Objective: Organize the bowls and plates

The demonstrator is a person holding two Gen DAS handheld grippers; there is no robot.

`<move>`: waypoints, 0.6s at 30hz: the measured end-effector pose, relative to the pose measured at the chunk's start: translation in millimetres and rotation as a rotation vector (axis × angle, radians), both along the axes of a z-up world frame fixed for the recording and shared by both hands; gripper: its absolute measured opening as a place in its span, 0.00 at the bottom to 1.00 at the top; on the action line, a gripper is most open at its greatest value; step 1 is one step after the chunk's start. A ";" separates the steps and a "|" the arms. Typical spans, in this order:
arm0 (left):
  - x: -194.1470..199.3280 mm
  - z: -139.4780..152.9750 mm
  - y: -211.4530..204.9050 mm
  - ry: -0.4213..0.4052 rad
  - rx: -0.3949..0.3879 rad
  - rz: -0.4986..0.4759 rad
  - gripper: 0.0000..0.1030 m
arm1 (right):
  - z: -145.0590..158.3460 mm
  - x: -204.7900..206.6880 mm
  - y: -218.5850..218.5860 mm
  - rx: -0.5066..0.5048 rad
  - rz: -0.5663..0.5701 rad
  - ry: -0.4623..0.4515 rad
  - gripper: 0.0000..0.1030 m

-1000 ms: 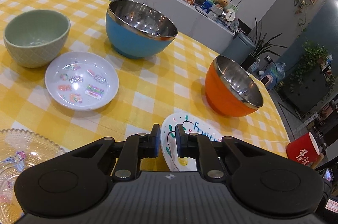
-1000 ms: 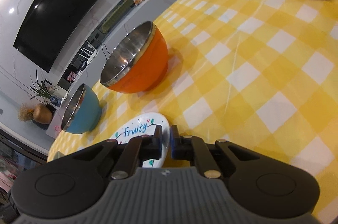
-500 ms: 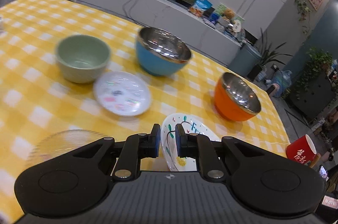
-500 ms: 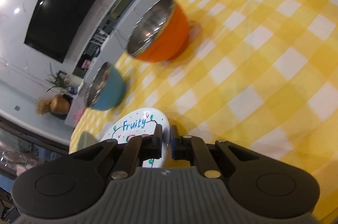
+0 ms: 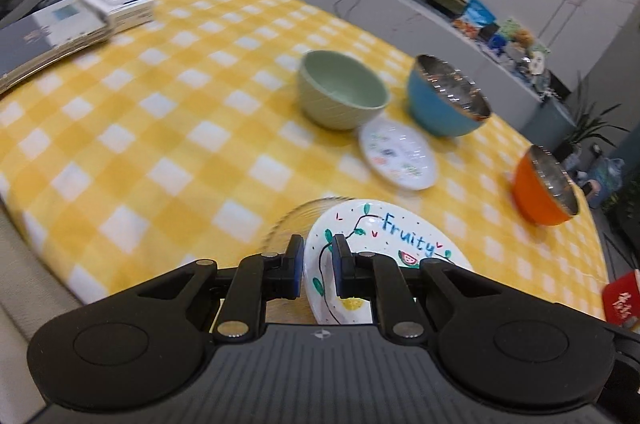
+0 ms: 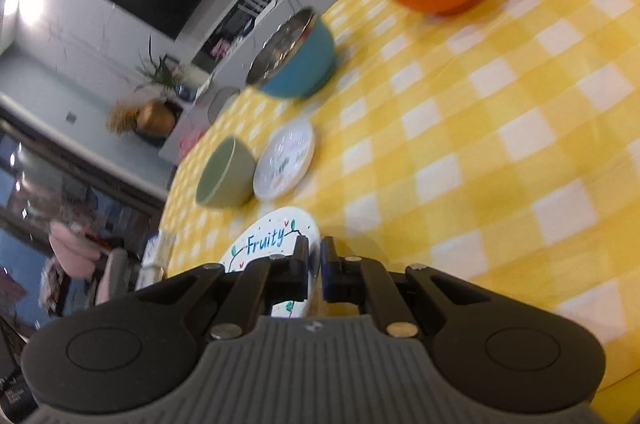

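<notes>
Both grippers are shut on the rim of the white "Fruity" plate (image 5: 384, 244), which is lifted above the yellow checked table. My left gripper (image 5: 317, 264) pinches its near left edge; my right gripper (image 6: 314, 266) pinches the opposite edge of the plate (image 6: 272, 236). A clear glass plate (image 5: 292, 220) lies on the cloth just under and behind it. Further off stand a small white patterned plate (image 5: 396, 153), a green bowl (image 5: 342, 93), a blue bowl (image 5: 446, 99) and an orange bowl (image 5: 544, 189).
A stack of books and a white box (image 5: 68, 23) lie at the far left of the table (image 5: 160, 143). A red cup (image 5: 622, 300) stands at the right edge. The table's near edge runs along the lower left.
Both grippers have carried the Fruity plate up and to the left, so it now hangs over the glass plate. The bowls have shifted right and away in the left wrist view.
</notes>
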State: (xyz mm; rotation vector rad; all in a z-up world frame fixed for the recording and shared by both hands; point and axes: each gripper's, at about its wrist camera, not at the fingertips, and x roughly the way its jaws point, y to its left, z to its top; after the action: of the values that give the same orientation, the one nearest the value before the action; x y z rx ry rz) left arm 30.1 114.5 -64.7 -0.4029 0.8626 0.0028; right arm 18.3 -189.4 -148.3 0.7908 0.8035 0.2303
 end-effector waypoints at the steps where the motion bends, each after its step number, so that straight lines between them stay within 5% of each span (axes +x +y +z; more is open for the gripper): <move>1: -0.3 -1.6 2.3 0.003 0.005 0.006 0.15 | -1.1 -0.2 4.7 -0.011 0.007 -0.002 0.04; 18: -2.1 -16.2 7.5 -0.010 0.077 0.015 0.16 | -1.8 0.2 36.2 -0.193 0.063 -0.083 0.05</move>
State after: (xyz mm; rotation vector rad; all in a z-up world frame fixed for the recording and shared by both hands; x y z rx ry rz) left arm 28.0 122.0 -80.9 -0.3373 0.8466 0.0475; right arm 18.5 -153.2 -150.1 0.5719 0.7604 0.2364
